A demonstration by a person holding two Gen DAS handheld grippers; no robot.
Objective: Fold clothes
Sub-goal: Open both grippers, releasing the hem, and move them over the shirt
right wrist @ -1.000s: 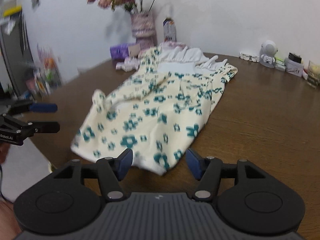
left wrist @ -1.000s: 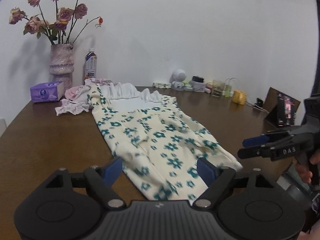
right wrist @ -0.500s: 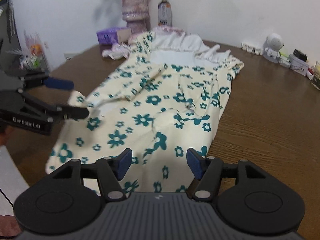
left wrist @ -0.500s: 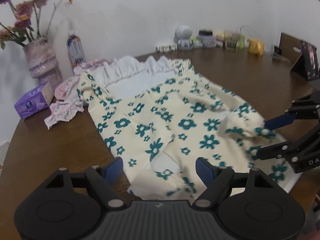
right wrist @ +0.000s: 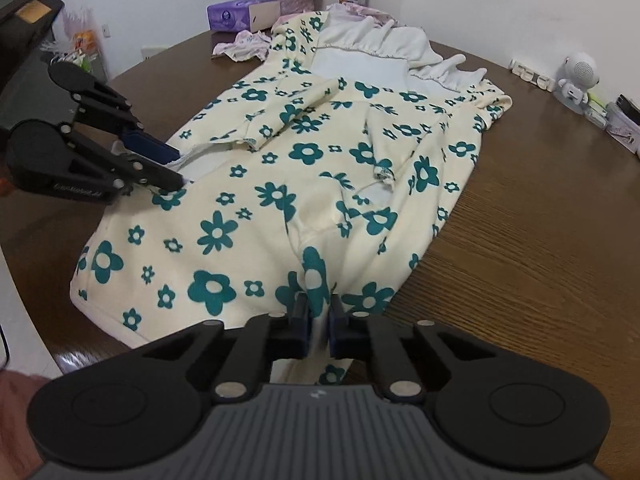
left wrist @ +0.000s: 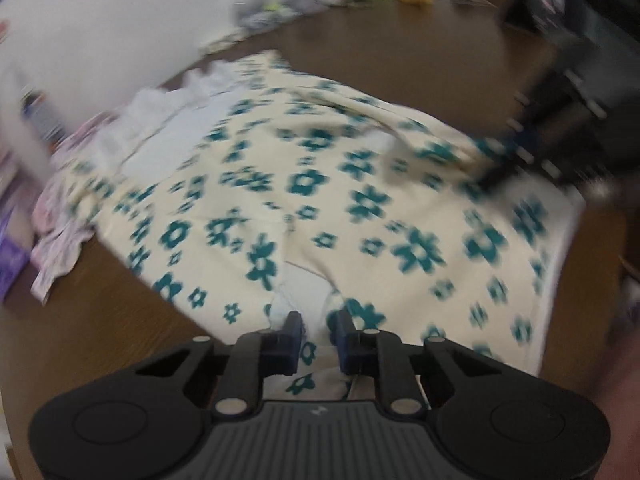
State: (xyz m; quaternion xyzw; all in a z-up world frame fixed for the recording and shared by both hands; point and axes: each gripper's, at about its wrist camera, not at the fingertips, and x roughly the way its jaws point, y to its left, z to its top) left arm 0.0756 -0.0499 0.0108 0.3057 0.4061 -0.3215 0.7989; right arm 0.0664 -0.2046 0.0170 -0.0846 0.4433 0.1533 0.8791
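Cream garment (right wrist: 304, 184) with teal flowers lies spread flat, white ruffled collar at the far end from the right gripper (right wrist: 319, 322), near hem bunched right at its fingertips, sleeves folded inward.

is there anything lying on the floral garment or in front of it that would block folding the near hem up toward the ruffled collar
Nothing visible does. Both grippers, left and right, have just closed on the near hem of the floral garment. Its own sleeves lie folded across it; the small pink cloth and tissue box sit beside the collar end.
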